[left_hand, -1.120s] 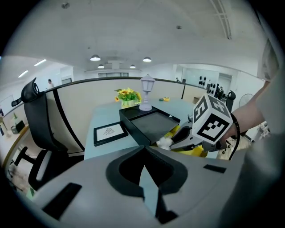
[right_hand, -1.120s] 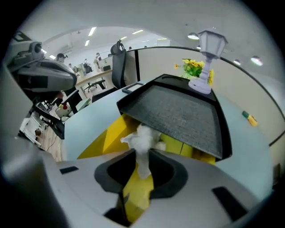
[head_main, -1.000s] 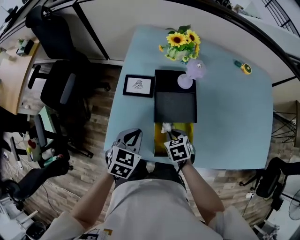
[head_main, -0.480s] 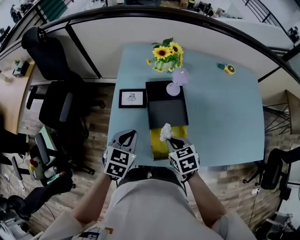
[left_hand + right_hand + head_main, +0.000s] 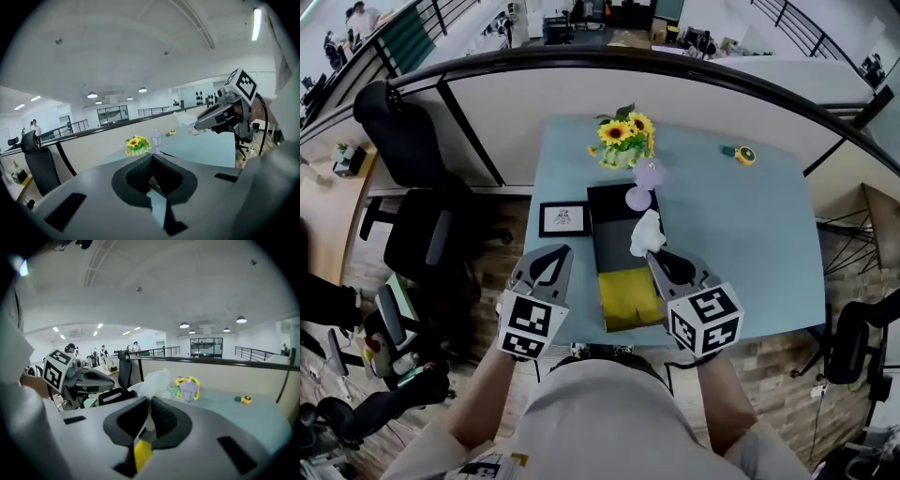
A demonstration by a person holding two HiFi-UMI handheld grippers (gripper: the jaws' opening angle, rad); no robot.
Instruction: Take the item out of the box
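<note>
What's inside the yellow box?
Only yellow lining shows inside the box. The white crumpled item hangs above in the right gripper, which hides the box's far right corner.

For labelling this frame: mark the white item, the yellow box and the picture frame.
white item (image 5: pixel 648 232): head view, its crumpled middle.
yellow box (image 5: pixel 628 298): head view, its bare yellow floor.
picture frame (image 5: pixel 562 218): head view, the white sheet inside.
</note>
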